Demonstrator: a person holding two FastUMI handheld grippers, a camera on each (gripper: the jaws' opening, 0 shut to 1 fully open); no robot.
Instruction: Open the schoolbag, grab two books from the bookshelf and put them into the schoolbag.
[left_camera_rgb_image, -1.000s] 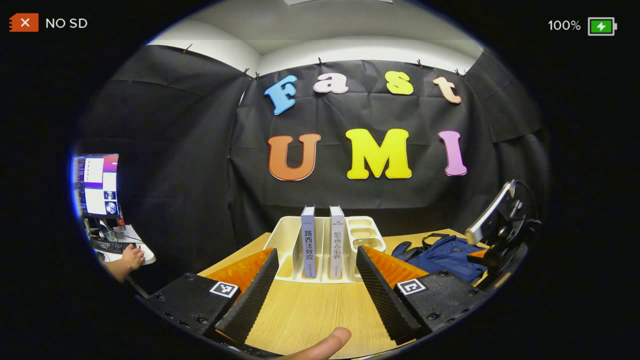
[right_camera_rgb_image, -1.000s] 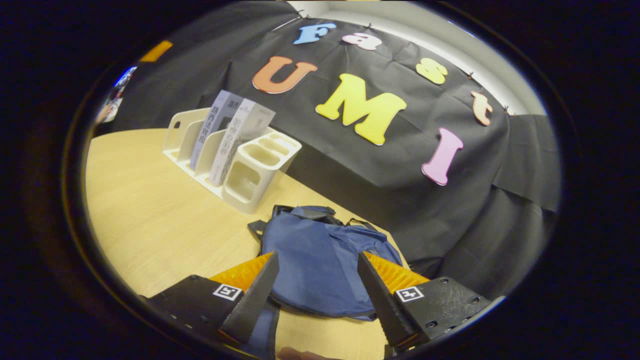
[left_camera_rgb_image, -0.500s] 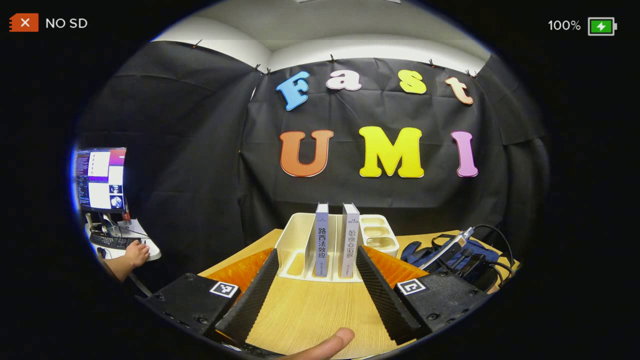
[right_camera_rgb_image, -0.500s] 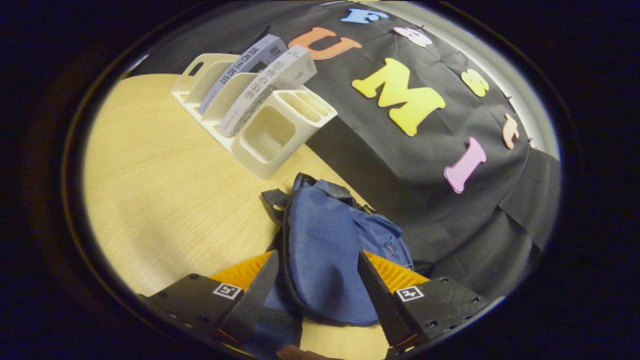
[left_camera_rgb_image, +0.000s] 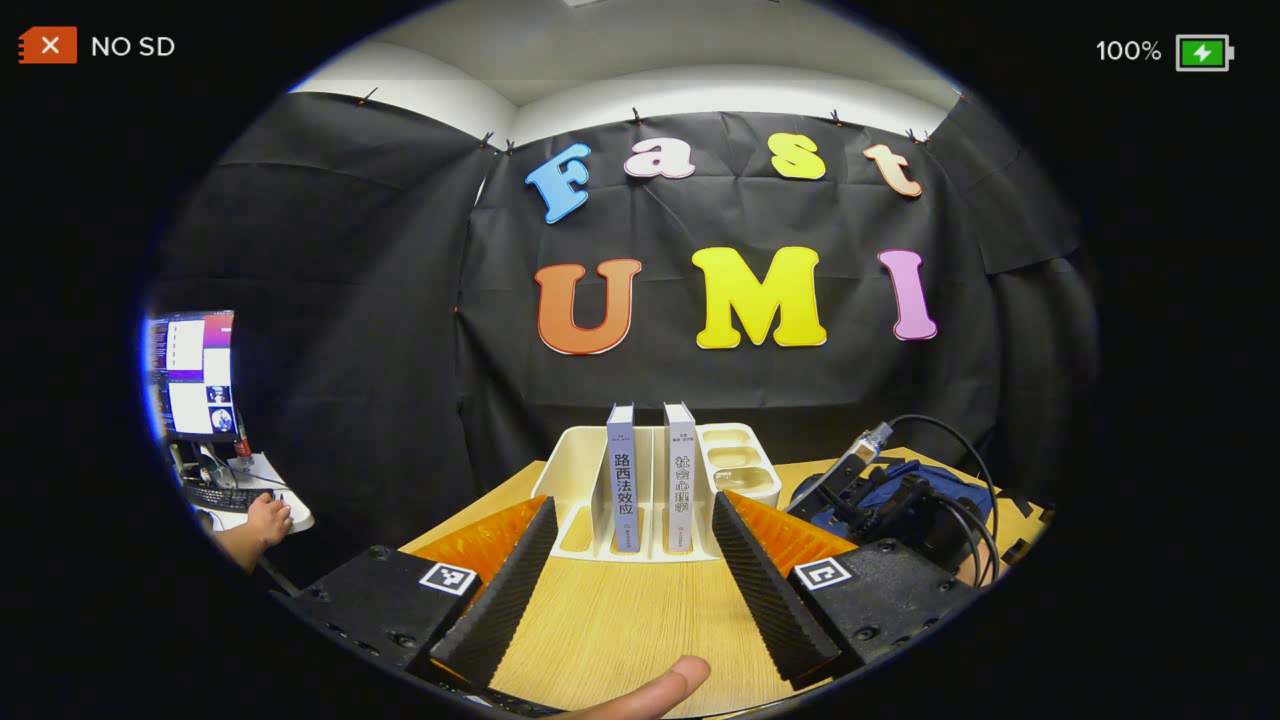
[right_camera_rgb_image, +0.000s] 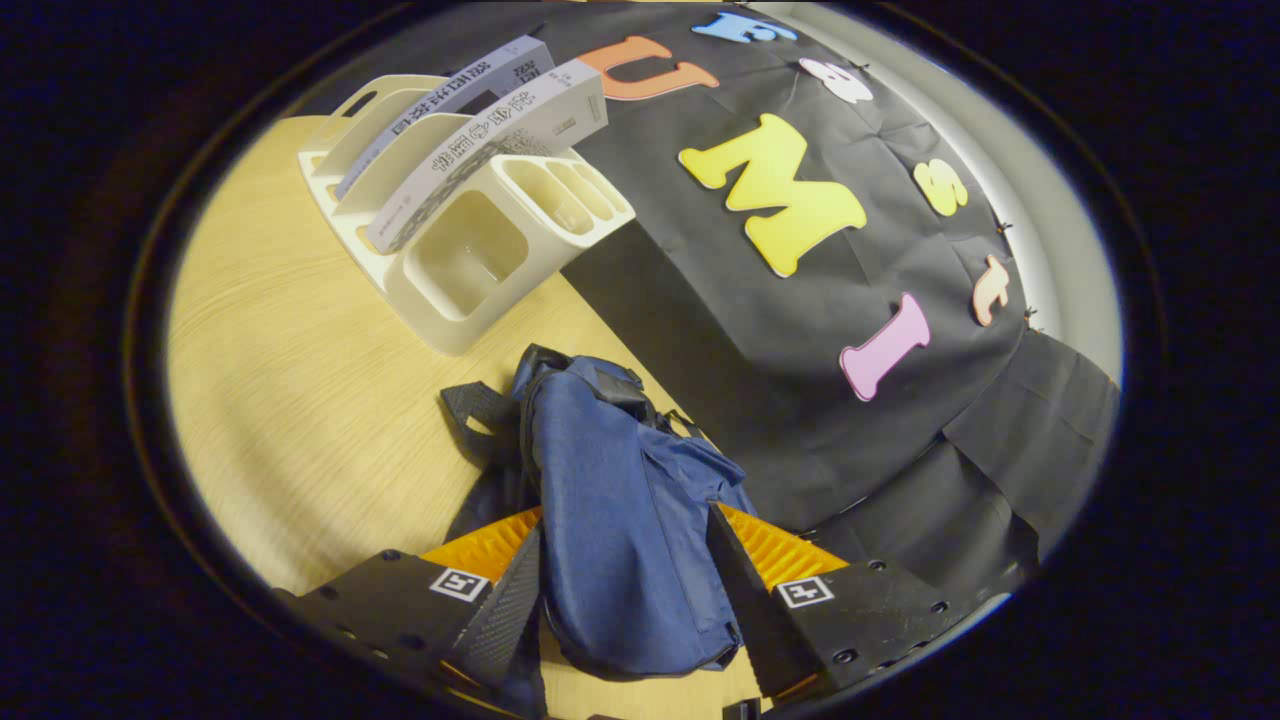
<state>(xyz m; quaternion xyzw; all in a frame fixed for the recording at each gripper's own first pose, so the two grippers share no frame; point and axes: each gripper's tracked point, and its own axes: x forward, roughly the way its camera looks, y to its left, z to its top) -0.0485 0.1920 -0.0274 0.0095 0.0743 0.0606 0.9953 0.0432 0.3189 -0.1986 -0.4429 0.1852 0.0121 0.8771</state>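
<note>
A blue schoolbag (right_camera_rgb_image: 620, 540) lies bunched on the wooden table (right_camera_rgb_image: 280, 330), its black straps toward the rack. My right gripper (right_camera_rgb_image: 625, 520) is open and straddles the bag, with fabric filling the gap between the fingers. In the left gripper view the right gripper (left_camera_rgb_image: 890, 500) and its cables hang over the bag (left_camera_rgb_image: 950, 487) at the right. A white rack (left_camera_rgb_image: 575, 480) holds two upright books, a lavender book (left_camera_rgb_image: 621, 480) and a pale grey book (left_camera_rgb_image: 680, 480). My left gripper (left_camera_rgb_image: 633, 498) is open in front of them, above the table. The rack (right_camera_rgb_image: 420, 320) and both books (right_camera_rgb_image: 480, 130) lie beyond the bag.
The rack's right end has small empty compartments (left_camera_rgb_image: 740, 465). A person's fingertip (left_camera_rgb_image: 655, 690) shows at the bottom edge. Far left, off the table, a monitor (left_camera_rgb_image: 190, 370) stands on a desk where a hand (left_camera_rgb_image: 265, 520) rests by a keyboard. Black cloth walls close the back.
My right gripper has come down and forward onto the schoolbag, which now fills the gap between its fingers. The left gripper has swayed slightly and still faces the books.
</note>
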